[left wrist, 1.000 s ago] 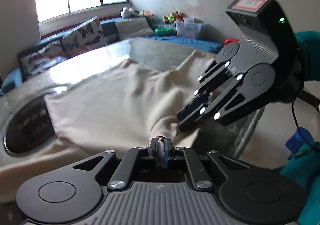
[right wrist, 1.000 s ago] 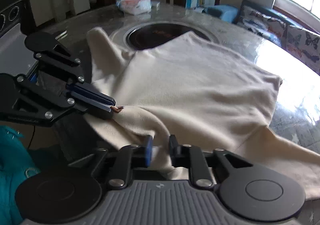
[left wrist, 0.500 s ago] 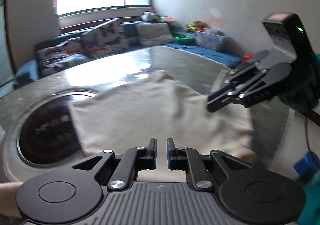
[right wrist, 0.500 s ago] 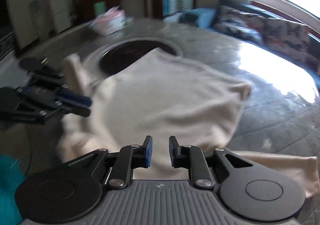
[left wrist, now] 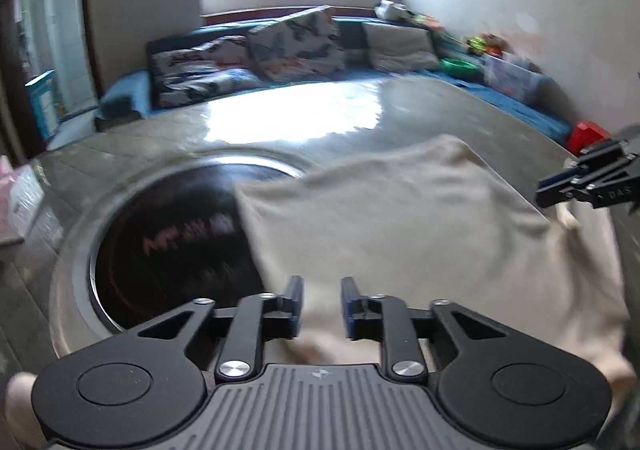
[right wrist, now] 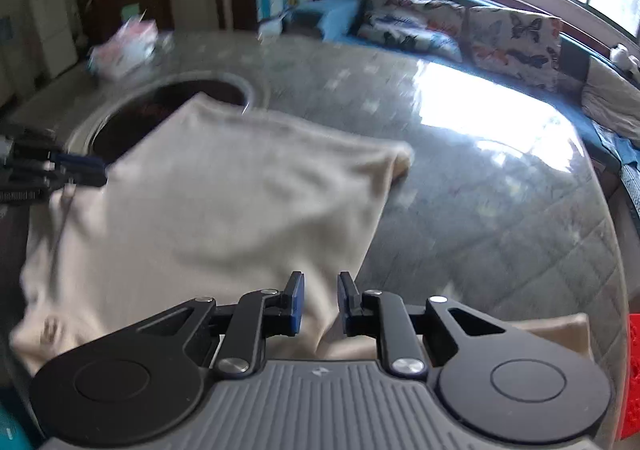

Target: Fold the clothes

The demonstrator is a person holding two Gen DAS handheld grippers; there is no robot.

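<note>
A cream garment (left wrist: 420,234) lies folded on the round stone table (left wrist: 400,117), one corner over the rim of the dark round inset (left wrist: 172,250) at the table's middle, another part trailing toward the near edge. The left gripper (left wrist: 321,306) hovers over the cloth with its jaws opening — nothing pinched between them. The right gripper (right wrist: 319,300) also stands slightly apart above the garment's near edge, its 2 blue pads (right wrist: 297,302) pressing nothing.
</note>
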